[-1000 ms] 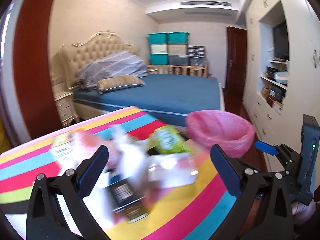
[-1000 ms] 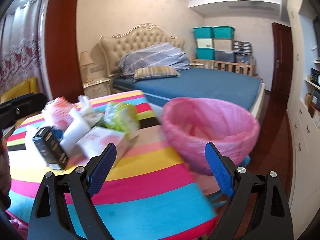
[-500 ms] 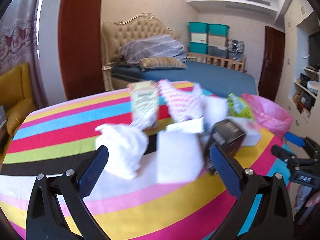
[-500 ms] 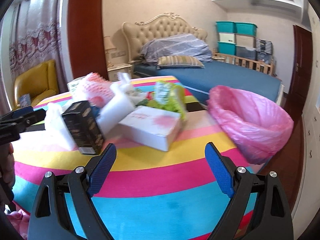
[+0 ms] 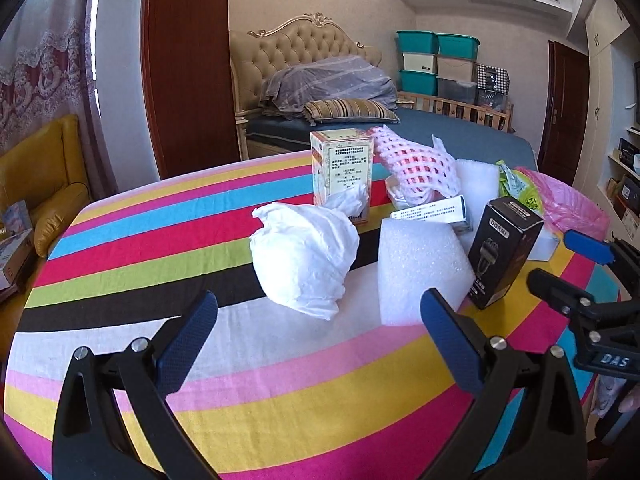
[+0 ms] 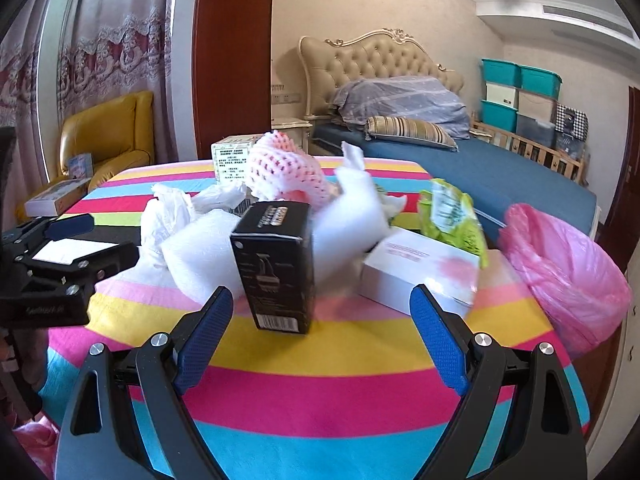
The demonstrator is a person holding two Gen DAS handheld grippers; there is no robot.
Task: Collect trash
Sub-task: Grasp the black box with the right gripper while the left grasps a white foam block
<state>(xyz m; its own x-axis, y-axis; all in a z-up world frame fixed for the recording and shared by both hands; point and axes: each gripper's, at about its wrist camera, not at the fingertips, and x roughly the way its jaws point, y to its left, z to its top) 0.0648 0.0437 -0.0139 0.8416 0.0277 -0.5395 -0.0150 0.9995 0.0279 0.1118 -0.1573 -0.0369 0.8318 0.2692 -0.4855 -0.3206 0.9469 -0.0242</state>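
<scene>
Currently both wide open and empty, left gripper (image 5: 318,334) near crumpled white bag (image 5: 304,256), right gripper (image 6: 320,318) near upright black box (image 6: 276,264), easily toppled by a glancing finger.

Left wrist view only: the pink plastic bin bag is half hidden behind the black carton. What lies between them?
Observer: A flat white cardboard box lies on the striped tablecloth between the black carton and the pink plastic bin bag.
Operator: Anything on that box?
Observer: A green snack packet stands at its far side and leans over it.
Operator: Right gripper?
Observer: The right gripper is open and empty. The black carton stands just ahead of its jaws.
</scene>
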